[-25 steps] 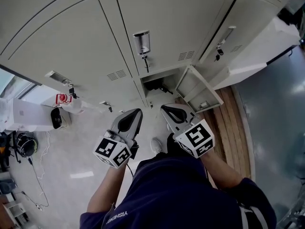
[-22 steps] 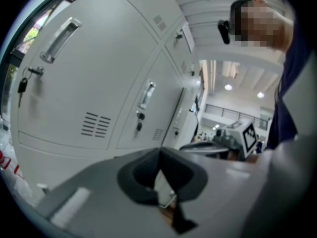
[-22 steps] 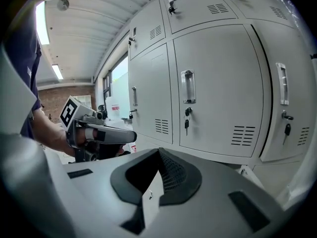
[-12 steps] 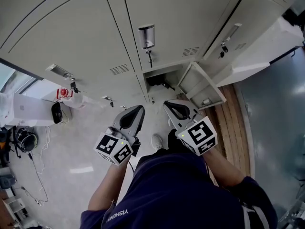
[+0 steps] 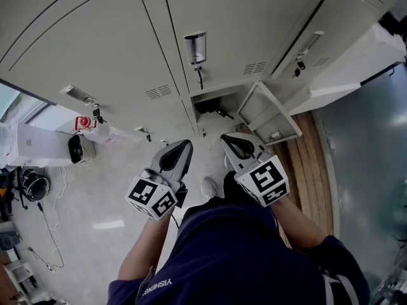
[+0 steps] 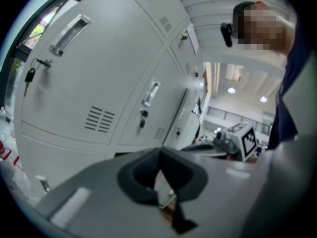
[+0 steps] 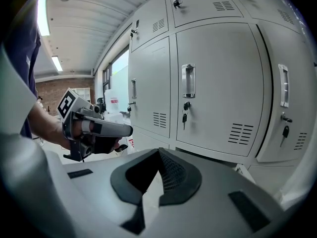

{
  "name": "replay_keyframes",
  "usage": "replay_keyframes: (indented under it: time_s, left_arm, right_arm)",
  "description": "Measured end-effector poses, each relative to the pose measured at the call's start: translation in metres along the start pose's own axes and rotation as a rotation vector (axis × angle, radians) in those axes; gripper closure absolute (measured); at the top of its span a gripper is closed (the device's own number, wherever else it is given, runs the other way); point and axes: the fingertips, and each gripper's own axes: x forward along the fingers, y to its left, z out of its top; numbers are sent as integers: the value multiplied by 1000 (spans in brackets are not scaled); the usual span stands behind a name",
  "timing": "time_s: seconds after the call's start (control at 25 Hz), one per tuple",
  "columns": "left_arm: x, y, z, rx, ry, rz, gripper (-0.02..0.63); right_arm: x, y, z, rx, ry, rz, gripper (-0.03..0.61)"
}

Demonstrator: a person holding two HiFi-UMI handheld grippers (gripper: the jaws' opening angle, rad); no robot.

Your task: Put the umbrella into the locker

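Here we stand in front of the bank of grey lockers, and the one that matters is the small low locker (image 5: 224,124) just above the middle of the head view, its door (image 5: 270,116) swung wide to the right. Inside its dark mouth lies a black shape that we take for the umbrella (image 5: 213,111), though it is too small and shadowed to be sure. The left gripper (image 5: 180,150) sits in the lower middle of the frame, left of centre, and in its own view the jaws are pressed together with nothing between them. The right gripper (image 5: 232,142) is just beside it on the right, and its view shows the same: pads together, empty. Both are well apart from the opening and carry nothing. By our reading the main job looks done, with the umbrella in the compartment. All we can see left, if it is wanted at all, is swinging that door closed.
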Motion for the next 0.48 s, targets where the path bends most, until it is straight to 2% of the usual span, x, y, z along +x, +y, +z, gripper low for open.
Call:
replay_keyframes:
  time_s: [0.48]
  left_arm:
    - [4, -1, -4, 4, 15, -3, 612]
  right_arm:
    - [2, -1, -6, 6, 12, 2, 571]
